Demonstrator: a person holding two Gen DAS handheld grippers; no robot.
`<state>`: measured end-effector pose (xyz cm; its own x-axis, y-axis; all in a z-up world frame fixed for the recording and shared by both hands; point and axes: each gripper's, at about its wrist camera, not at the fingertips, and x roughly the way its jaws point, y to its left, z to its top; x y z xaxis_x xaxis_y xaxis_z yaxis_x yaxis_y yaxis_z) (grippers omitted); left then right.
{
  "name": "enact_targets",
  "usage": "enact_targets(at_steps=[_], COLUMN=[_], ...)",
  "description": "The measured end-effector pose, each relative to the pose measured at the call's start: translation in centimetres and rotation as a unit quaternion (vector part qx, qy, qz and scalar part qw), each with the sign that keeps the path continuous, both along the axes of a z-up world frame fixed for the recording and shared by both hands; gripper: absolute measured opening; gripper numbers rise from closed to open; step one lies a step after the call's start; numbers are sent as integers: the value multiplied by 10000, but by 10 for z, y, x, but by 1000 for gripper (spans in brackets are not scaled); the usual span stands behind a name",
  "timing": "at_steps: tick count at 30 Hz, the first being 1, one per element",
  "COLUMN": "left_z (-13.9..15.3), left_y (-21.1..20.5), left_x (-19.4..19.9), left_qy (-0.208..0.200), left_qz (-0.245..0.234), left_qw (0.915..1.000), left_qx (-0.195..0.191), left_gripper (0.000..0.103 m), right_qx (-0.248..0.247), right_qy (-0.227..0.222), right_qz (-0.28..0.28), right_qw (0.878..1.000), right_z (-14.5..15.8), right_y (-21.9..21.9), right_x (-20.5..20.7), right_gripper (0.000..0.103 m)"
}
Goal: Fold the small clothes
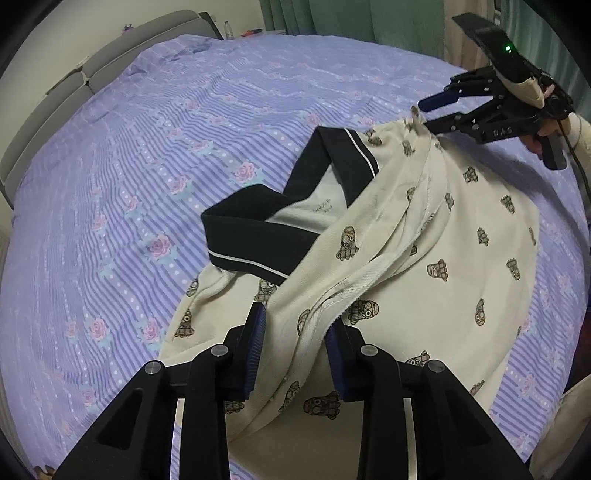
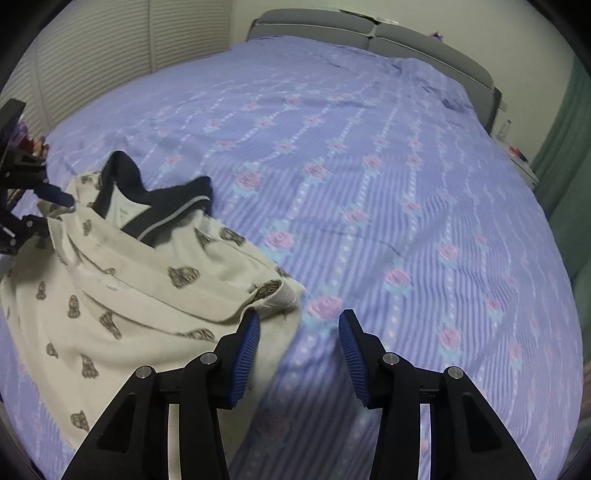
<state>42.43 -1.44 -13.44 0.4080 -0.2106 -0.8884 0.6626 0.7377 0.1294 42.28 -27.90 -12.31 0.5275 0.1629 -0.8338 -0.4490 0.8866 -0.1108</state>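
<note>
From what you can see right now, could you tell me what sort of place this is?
Most likely a bedroom: a bed with a lilac rose-print sheet, a grey padded headboard and green curtains.

Your left gripper (image 1: 295,347) has bunched cloth of the cream shirt (image 1: 424,258) between its pads, and the fabric hides whether they press it. The print on the neck label (image 1: 321,212) is too small to read. In the right wrist view, the shirt's lower part runs behind your right gripper (image 2: 299,354) and the bedspread (image 2: 369,166) blurs near the fingers.
</note>
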Motion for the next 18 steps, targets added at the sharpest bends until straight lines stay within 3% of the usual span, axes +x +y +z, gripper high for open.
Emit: enact_targets(at_steps=[6,8,10,11,14,18], left_z=[-4,-4,-2,-2,5,13], left_y=[3,6,8,8,10,8], left_x=[4,6,7,7,5,7], left_qy=[205,286,325,327,307,128], left_qz=[-64,-39,-34,-56,-132,-141], left_qw=[9998,9996,9995,9994,9993,9995], left_qx=[18,-16,-52,-61,-174,-251], left_gripper=[30,26,19,16,8,6], right_qx=[150,381,540,583,621,751], right_qy=[191,352,448,452,258,-124], right_qz=[91,88,26,7,-3,-154], right_qw=[9997,9986,9975,9973,9977,9970], right_z=[-3,-6,-8,-9,-5,9], right_y=[5,4,2,2,5,0], right_x=[15,22,25,26,19,3], right_gripper=[46,33,28,20,10,8])
